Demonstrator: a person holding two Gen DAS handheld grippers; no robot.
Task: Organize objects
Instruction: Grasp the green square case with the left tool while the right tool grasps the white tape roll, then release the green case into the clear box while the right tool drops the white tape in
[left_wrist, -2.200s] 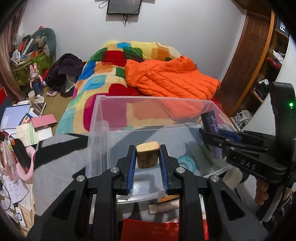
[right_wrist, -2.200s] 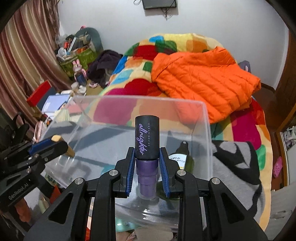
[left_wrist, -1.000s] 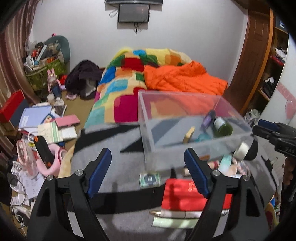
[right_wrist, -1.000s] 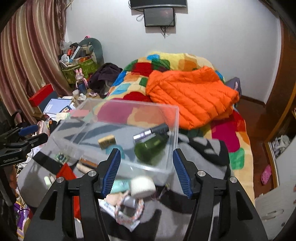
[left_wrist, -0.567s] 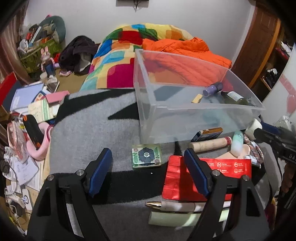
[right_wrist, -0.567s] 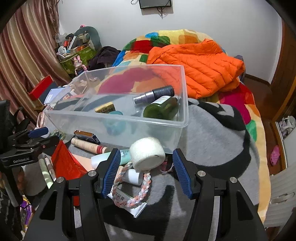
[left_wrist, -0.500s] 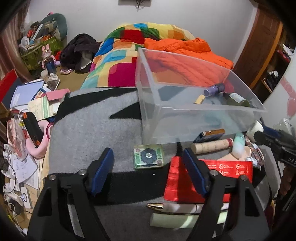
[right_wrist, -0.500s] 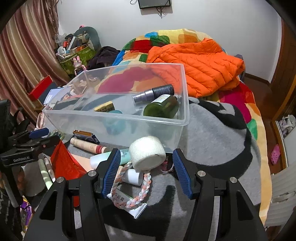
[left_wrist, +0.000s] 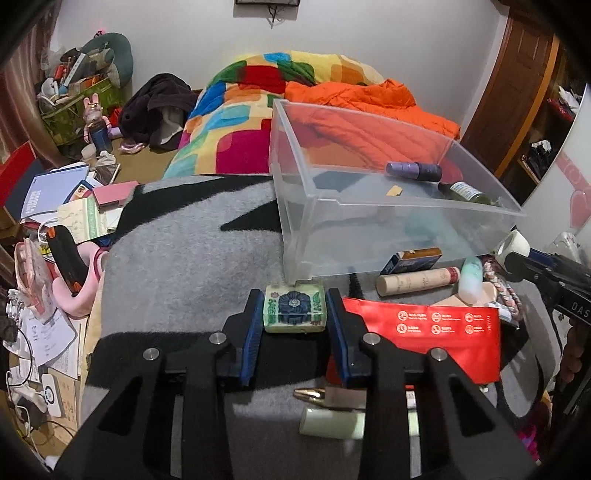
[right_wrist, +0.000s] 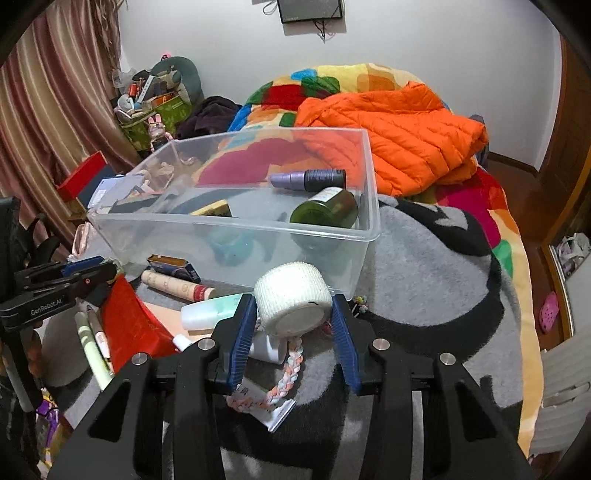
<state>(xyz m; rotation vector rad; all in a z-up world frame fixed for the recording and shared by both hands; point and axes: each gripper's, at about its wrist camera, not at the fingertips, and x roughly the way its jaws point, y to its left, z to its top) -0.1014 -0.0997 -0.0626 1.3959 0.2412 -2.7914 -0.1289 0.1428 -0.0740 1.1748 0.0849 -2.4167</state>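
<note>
A clear plastic bin (left_wrist: 332, 201) (right_wrist: 258, 230) sits on a grey blanket and holds a purple bottle (left_wrist: 413, 171), a green bottle (right_wrist: 325, 212) and a small tan block (right_wrist: 216, 210). My left gripper (left_wrist: 295, 314) is closed around a small tin with a blue flower (left_wrist: 294, 308), just in front of the bin's near corner. My right gripper (right_wrist: 293, 314) is closed around a white bandage roll (right_wrist: 291, 302) in front of the bin; it also shows at the right edge of the left wrist view (left_wrist: 515, 243).
In front of the bin lie a red packet (left_wrist: 424, 336), a beige tube (left_wrist: 417, 280), a blue box (left_wrist: 413, 258), a mint bottle (right_wrist: 210, 312), a braided cord (right_wrist: 284, 373) and pens (right_wrist: 92, 350). An orange jacket (right_wrist: 388, 136) lies on the bed behind. Clutter covers the floor at left.
Both grippers let go of the tan block and purple bottle in the bin, drew back and came down open. Now the left has closed onto the tin and the right onto the bandage roll.
</note>
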